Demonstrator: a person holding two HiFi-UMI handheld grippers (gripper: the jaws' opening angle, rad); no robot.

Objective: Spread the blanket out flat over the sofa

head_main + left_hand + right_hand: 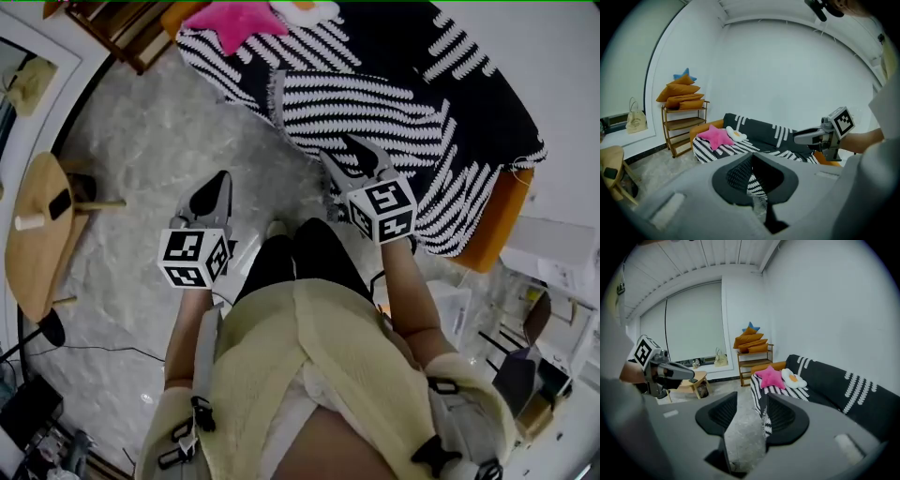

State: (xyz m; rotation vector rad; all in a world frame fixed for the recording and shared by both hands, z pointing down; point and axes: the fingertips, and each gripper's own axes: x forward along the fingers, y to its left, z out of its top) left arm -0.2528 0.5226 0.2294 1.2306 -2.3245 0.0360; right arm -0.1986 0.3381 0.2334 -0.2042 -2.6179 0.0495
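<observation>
The black-and-white striped blanket (375, 108) lies rumpled over the sofa (497, 220) — right gripper (345, 150) fingers released, left gripper (222, 178) fingers clenched empty.

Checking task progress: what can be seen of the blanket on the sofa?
The blanket is soft black cloth with white feather-like stripes. It drapes the orange sofa, covering the back and seat, with its front edge hanging down. One layer looks folded over on the seat, so it is not yet flat. A pink star cushion and an egg-shaped cushion lie on it at one end.

Black-and-white striped blanket (375, 108) lies draped over orange sofa (497, 220).
</observation>
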